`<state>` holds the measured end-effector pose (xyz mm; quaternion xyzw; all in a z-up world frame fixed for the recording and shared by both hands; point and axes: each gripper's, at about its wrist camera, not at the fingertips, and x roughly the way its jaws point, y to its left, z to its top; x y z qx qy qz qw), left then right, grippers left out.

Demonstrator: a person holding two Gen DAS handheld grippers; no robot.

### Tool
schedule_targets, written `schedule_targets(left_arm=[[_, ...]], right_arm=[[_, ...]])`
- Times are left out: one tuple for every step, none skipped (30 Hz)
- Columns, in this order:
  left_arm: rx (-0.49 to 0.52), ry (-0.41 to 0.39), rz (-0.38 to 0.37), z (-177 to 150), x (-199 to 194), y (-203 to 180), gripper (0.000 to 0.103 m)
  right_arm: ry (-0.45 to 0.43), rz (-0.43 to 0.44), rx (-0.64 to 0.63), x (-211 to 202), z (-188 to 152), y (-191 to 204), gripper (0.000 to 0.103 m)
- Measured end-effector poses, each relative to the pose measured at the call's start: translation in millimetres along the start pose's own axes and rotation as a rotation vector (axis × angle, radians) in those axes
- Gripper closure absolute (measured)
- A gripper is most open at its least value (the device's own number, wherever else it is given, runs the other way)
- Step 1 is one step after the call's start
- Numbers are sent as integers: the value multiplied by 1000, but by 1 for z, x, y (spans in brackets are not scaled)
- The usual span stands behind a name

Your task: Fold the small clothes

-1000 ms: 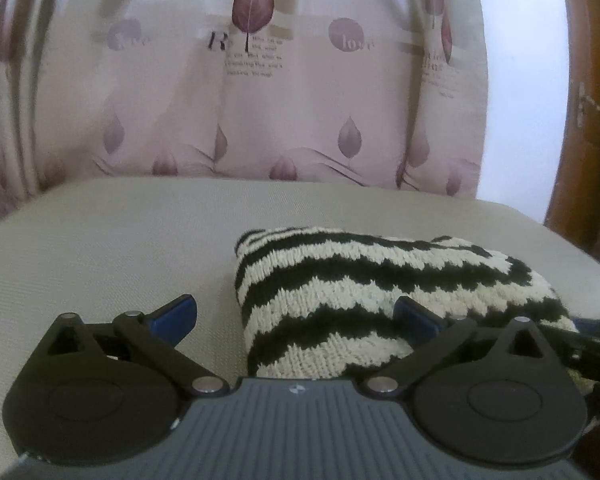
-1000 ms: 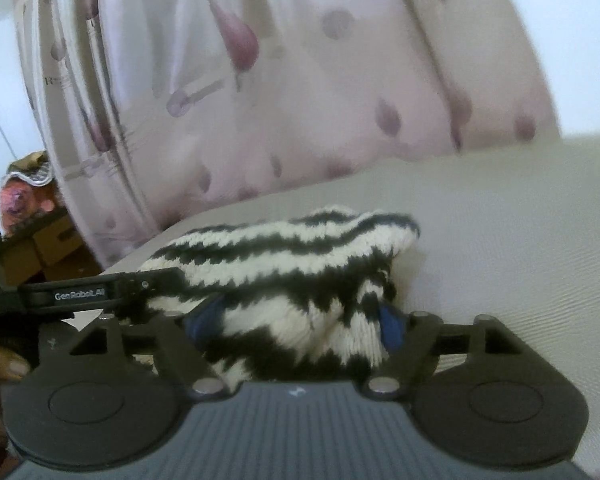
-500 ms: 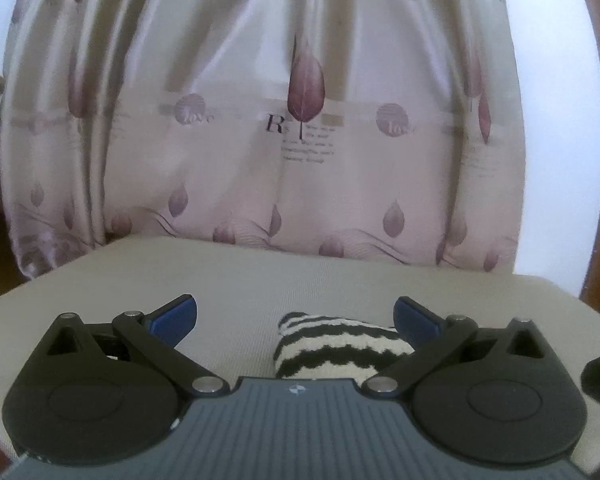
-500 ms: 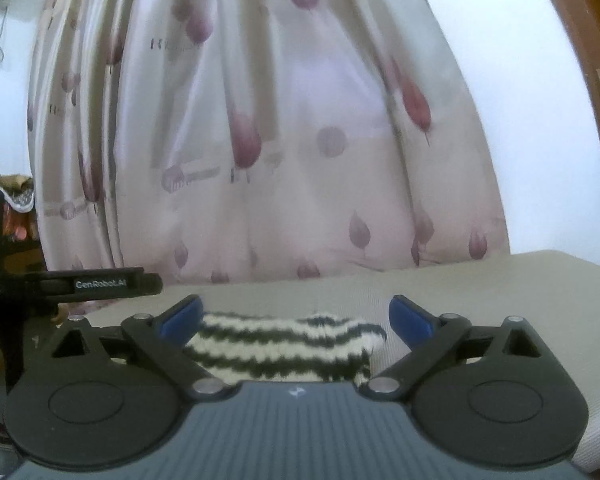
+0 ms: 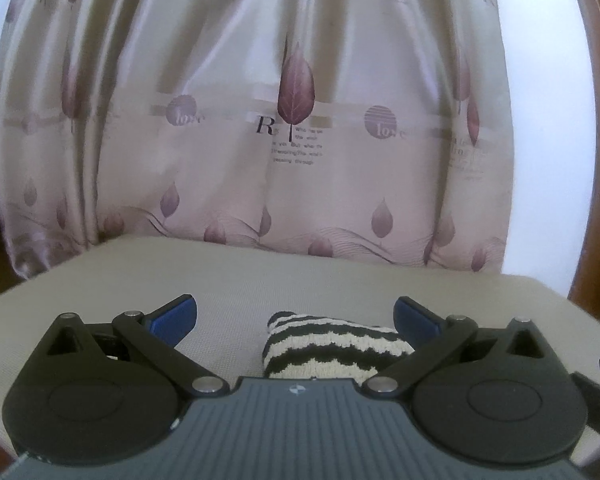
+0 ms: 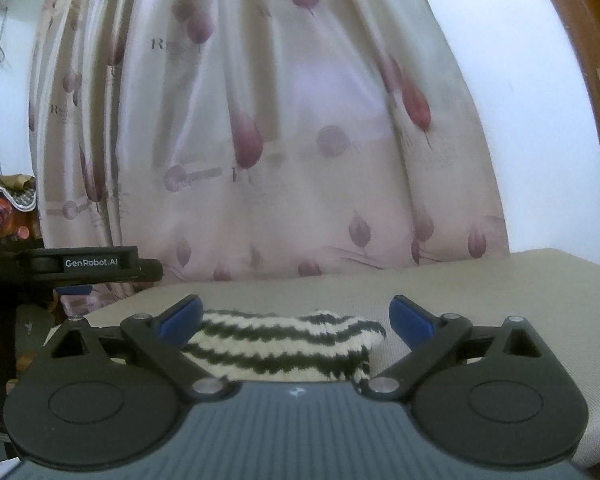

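A small knitted garment with black and cream zigzag stripes [image 5: 332, 350] lies folded in a compact bundle on the beige surface [image 5: 300, 280]. My left gripper [image 5: 296, 316] hangs open above and behind it, blue pads wide apart, nothing between them. In the right wrist view the same knitted bundle [image 6: 276, 346] lies low between my right gripper's [image 6: 296, 316] spread fingers, which stand open and clear of the wool. The left gripper's black body [image 6: 88, 264] shows at the left edge of that view.
A pale curtain with purple leaf prints [image 5: 292, 140] hangs right behind the surface. A brown wooden door frame [image 6: 596, 80] stands to the right. Cluttered boxes [image 6: 12, 208] sit at far left beyond the surface edge.
Both grippers have drawn back and up from the knitted bundle. The right gripper's fingers, which were around the wool, have spread and let it go. The bundle stays on the surface.
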<state>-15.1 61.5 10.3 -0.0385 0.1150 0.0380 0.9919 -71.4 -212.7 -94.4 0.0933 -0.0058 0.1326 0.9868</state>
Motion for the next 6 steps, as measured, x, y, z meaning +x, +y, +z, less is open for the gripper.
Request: schedule_targets(left_arm=[[5, -11, 10, -2, -1, -1, 0], [12, -22, 22, -3, -2, -2, 0], [20, -22, 25, -4, -1, -3, 0], [26, -15, 23, -5, -1, -3, 0], [23, -6, 18, -6, 1, -3, 0], [19, -3, 16, -6, 1, -3, 0]], right_arm=[[4, 0, 1, 0, -1, 0, 2], [5, -2, 0, 0, -1, 0, 2], [7, -4, -3, 0, -1, 0, 2], [7, -4, -6, 0, -1, 0, 2], [7, -5, -8, 0, -1, 1, 2], [6, -7, -9, 0, -1, 1, 2]])
